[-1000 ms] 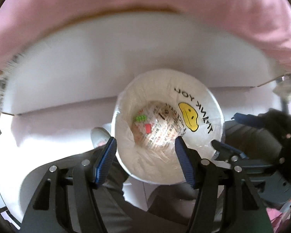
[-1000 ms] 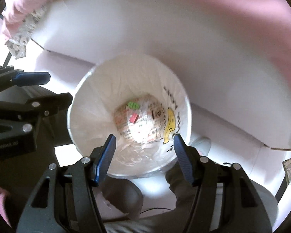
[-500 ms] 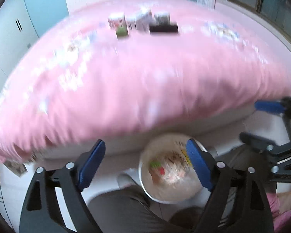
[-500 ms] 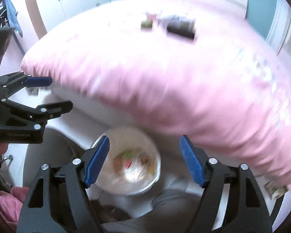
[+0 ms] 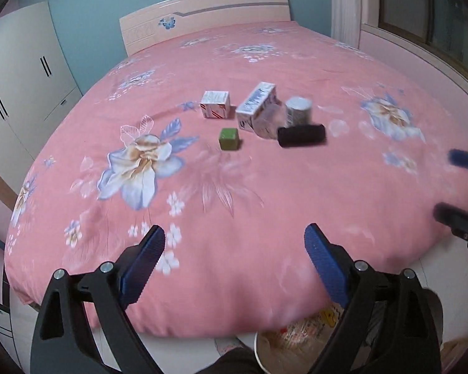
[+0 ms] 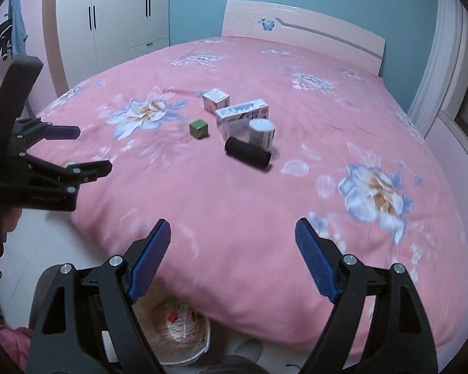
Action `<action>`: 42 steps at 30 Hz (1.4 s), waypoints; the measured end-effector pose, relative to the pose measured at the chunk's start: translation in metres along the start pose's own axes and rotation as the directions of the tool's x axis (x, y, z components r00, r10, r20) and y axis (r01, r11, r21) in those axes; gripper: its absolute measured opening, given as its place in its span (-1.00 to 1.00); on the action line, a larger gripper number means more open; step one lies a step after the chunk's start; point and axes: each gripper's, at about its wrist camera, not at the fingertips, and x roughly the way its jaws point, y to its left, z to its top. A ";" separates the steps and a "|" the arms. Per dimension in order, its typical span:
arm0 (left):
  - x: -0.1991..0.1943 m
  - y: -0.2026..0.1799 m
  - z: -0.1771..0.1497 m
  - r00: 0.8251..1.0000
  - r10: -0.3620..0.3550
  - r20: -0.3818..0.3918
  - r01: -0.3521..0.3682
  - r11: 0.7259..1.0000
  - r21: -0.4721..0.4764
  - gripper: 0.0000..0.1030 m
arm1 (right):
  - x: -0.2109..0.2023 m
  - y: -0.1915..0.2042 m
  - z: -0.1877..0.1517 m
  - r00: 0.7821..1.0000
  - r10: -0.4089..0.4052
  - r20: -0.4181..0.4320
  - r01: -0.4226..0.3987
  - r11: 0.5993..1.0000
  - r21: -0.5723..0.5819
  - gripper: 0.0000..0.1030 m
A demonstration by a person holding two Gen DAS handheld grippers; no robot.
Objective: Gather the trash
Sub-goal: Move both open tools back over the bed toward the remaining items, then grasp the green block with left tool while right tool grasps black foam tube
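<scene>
Several pieces of trash lie mid-bed: a green cube (image 5: 229, 138) (image 6: 198, 129), a black roll (image 5: 301, 136) (image 6: 248, 156), a small white box (image 5: 215, 109) (image 6: 215, 98), a long white carton (image 5: 256, 106) (image 6: 242, 113) and a white can (image 5: 298, 110) (image 6: 261, 132). My left gripper (image 5: 234, 247) is open and empty, near the bed's foot edge. My right gripper (image 6: 232, 241) is open and empty too. The white lined bin (image 5: 291, 339) (image 6: 179, 333), holding a crumpled wrapper, stands on the floor below both grippers.
The pink flowered bedspread (image 5: 202, 187) covers the whole bed. A headboard (image 5: 202, 15) is at the far end, white wardrobes (image 6: 121, 9) on the left. My leg and slipper (image 6: 249, 350) are beside the bin on the white floor.
Both grippers have tilted up and lifted from looking down into the bin to looking across the bed. Their jaws have opened wider. The bin has slid to the bottom of both views.
</scene>
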 end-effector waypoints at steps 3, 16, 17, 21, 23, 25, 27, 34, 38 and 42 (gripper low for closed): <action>0.019 0.006 0.016 1.000 0.010 -0.008 -0.010 1.000 -0.011 0.80 | 0.017 -0.005 0.013 1.000 -0.005 -0.006 0.005 1.000 -0.019 0.57; 0.128 0.026 0.070 0.996 -0.007 -0.094 0.003 0.999 -0.043 0.79 | 0.133 -0.035 0.061 0.996 0.044 -0.082 -0.048 0.998 -0.040 0.57; 0.139 0.026 0.073 0.994 -0.005 -0.106 0.001 0.999 -0.041 0.80 | 0.140 -0.036 0.063 0.995 0.048 -0.089 -0.052 0.998 -0.044 0.57; 0.176 0.026 0.084 0.990 0.003 -0.141 -0.008 0.999 -0.037 0.80 | 0.179 -0.043 0.069 0.990 0.051 -0.134 -0.062 0.994 -0.086 0.57; 0.188 0.026 0.091 0.989 -0.008 -0.144 0.002 0.999 -0.040 0.79 | 0.194 -0.046 0.072 0.988 0.046 -0.148 -0.063 0.991 -0.115 0.57; 0.202 0.024 0.099 0.989 -0.012 -0.149 0.006 0.999 -0.041 0.79 | 0.206 -0.048 0.073 0.986 0.047 -0.160 -0.069 0.988 -0.137 0.57; 0.213 0.024 0.104 0.987 -0.013 -0.158 0.006 0.999 -0.043 0.79 | 0.217 -0.048 0.075 0.983 0.059 -0.176 -0.087 0.984 -0.154 0.57; 0.237 0.018 0.111 0.983 -0.054 -0.176 0.043 0.997 -0.063 0.24 | 0.239 -0.040 0.082 0.970 0.114 -0.215 -0.152 0.974 -0.167 0.57; 0.238 0.021 0.114 0.979 -0.108 -0.174 0.088 0.989 -0.121 -0.37 | 0.242 -0.033 0.082 0.959 0.158 -0.237 -0.193 0.972 -0.132 0.54; 0.237 0.019 0.112 0.979 -0.103 -0.174 0.087 0.991 -0.101 -0.37 | 0.241 -0.028 0.079 0.953 0.162 -0.255 -0.197 0.974 -0.114 0.00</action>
